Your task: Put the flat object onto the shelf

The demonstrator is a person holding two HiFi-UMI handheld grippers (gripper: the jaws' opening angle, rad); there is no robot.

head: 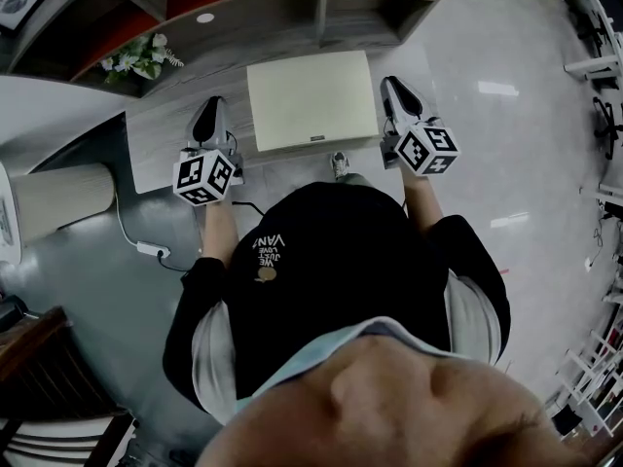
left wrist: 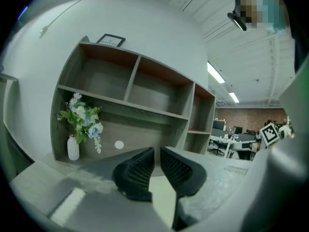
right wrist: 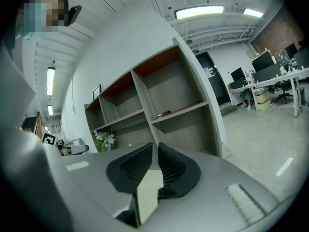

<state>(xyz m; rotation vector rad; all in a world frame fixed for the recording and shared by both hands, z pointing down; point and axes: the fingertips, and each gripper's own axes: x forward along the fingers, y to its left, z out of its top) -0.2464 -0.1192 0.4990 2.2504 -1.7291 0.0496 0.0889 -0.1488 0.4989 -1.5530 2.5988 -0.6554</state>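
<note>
**Flat object not yet gripped: approach from both sides**

The shelf is faced head-on. The flat object lies flat on the tabletop at the shelf's foot, between the two grippers.

The left gripper is seen released, jaws barely parted, and is set a little apart from the panel's left edge. The right gripper is in the same state, just beside the right edge. A pale wedge is seen at each jaw root; what it is cannot be told.

Judged best practice:
- The jaws should be opened wider.
- Opposite edges should be taken at matching depth.
- The panel should be kept level when lifted.
- The flowers should be cleared.
</note>
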